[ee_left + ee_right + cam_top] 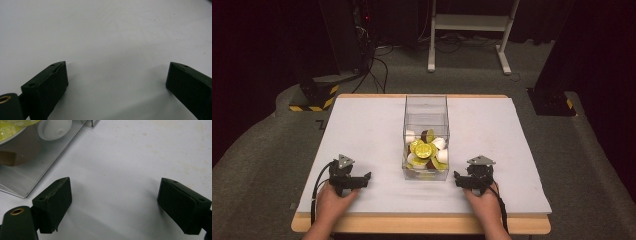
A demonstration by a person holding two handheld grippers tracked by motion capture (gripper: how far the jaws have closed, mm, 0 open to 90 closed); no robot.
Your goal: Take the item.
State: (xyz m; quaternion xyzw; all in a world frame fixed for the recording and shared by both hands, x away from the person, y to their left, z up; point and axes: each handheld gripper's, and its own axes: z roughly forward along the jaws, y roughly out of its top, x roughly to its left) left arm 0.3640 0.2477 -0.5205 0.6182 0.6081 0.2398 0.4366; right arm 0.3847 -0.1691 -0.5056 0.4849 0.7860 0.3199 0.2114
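A clear plastic box (426, 107) stands at the middle of the white table (362, 130). It holds several small pods (423, 149), some with yellow-green lids, some white, some brown. My left gripper (362, 179) rests near the front left, held by a hand, jaws wide open over bare table (117, 75). My right gripper (460, 180) rests at the front right of the box, also open and empty (113, 192). In the right gripper view the box's corner (32, 180) lies at the upper left with a brown pod (20, 150) and a white pod (53, 128) inside.
Beyond the table's far edge are a white stand's legs (469, 30), cables (377, 65) on grey carpet and a black base with yellow-black tape (314, 95). Another taped base (552, 100) stands at the right.
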